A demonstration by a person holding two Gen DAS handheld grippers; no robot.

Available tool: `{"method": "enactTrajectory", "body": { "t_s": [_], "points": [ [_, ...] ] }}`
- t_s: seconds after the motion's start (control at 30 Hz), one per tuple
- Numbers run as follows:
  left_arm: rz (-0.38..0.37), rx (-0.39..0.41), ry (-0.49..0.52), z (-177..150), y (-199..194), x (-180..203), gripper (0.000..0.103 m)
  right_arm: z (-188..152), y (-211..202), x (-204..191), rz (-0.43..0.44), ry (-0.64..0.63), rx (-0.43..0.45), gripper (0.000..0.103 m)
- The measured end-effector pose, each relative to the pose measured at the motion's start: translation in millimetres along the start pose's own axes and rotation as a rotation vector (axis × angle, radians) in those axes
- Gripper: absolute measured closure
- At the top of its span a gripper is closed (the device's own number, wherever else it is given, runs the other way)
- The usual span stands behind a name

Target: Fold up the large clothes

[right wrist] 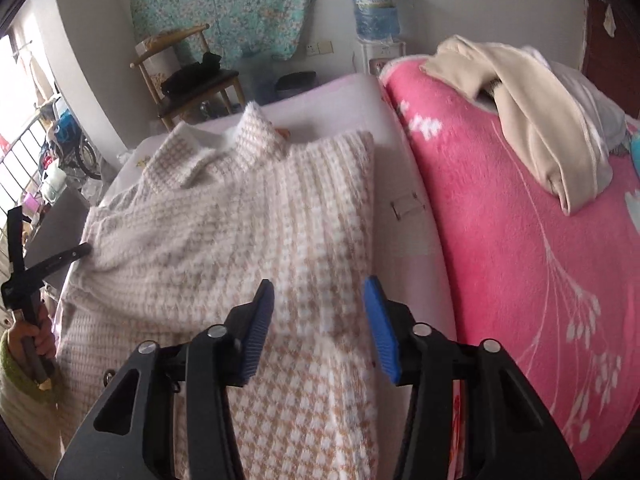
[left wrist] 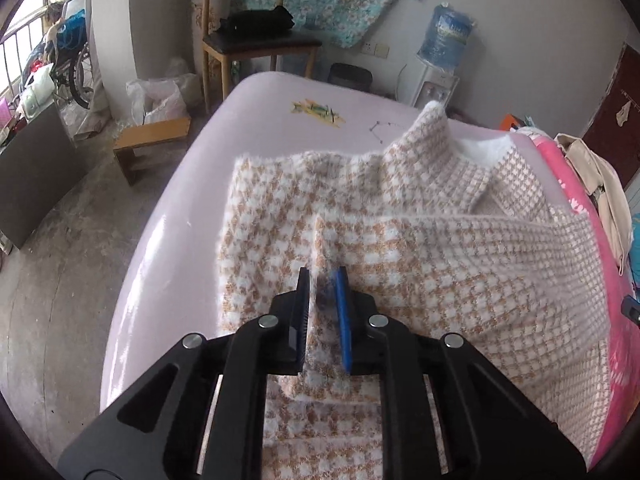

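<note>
Knitted sweater [left wrist: 400, 240] fabric is pinched in the left tongs [left wrist: 325, 276]; right tongs [right wrist: 318, 292] spread above it.

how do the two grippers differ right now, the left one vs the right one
The left gripper has its jaws nearly together, pinching a raised ridge of the checked sweater; the right gripper has its jaws well apart with nothing pinched. The left grips near the sweater's middle fold, while the right hangs over the sweater's edge beside the pink blanket. Both are black with blue pads and point down at the sweater.
</note>
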State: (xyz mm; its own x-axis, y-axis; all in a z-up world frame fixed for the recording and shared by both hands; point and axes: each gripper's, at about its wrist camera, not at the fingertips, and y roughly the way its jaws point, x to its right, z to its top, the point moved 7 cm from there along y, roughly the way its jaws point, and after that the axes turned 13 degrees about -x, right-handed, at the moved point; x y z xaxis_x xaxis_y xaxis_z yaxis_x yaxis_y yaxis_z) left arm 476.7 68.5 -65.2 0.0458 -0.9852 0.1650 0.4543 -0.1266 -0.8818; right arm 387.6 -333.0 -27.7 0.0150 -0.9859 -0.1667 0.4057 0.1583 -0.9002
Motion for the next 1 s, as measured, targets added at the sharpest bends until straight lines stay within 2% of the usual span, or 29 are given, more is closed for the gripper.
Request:
{"method": "enactTrajectory", "body": {
  "t_s": [0.07,0.13,0.23,0.3,0.37,0.47,0.53,0.6,0.67,0.77,0.8,0.9,1.0],
  "points": [
    [0.001,0.06,0.025,5.2,-18.8,8.0,0.09,15.4,5.0,-6.8,-0.003,-0.031,0.008,0.068],
    [-0.019,0.076,0.075,6.3,-27.9,21.7,0.089,29.7,20.0,-11.2,-0.007,-0.048,-0.006,0.071],
    [-0.011,0.012,0.134,-1.3,-13.4,40.0,0.088,40.0,46.9,-14.2,-0.056,-0.086,-0.015,0.073],
    [0.028,-0.052,0.136,-9.1,7.5,41.9,0.087,39.0,65.7,-10.9,-0.087,-0.1,-0.051,0.073],
    [0.038,-0.077,0.124,-17.1,20.6,39.1,0.084,37.1,81.6,-2.8,-0.102,-0.093,-0.1,0.074],
    [0.06,-0.063,0.132,-18.6,20.5,38.4,0.082,45.8,70.3,-7.8,-0.138,-0.095,-0.09,0.073],
    [0.082,-0.065,0.134,-18.3,20.9,39.1,0.079,58.3,56.9,-21.9,-0.123,-0.123,-0.037,0.071],
    [0.101,-0.068,0.13,-17.9,20.7,39.1,0.078,69.2,55.6,-31.9,-0.11,-0.134,-0.021,0.065],
    [0.119,-0.063,0.128,-17.5,20.4,39.8,0.078,76.5,66.8,-34.8,-0.105,-0.133,-0.037,0.061],
    [0.137,-0.056,0.13,-18.0,20.5,40.9,0.077,76.9,104.2,-17.8,-0.182,-0.096,-0.128,0.059],
    [0.137,-0.055,0.129,-18.2,20.5,41.4,0.076,76.9,108.3,-14.4,-0.166,-0.077,-0.126,0.059],
    [0.144,-0.05,0.129,-19.5,19.6,41.2,0.076,73.7,91.8,-24.6,-0.2,-0.072,-0.104,0.059],
    [0.147,-0.044,0.133,-20.1,19.0,41.7,0.076,62.3,68.7,-57.7,-0.094,-0.128,-0.079,0.058]
  ]
}}
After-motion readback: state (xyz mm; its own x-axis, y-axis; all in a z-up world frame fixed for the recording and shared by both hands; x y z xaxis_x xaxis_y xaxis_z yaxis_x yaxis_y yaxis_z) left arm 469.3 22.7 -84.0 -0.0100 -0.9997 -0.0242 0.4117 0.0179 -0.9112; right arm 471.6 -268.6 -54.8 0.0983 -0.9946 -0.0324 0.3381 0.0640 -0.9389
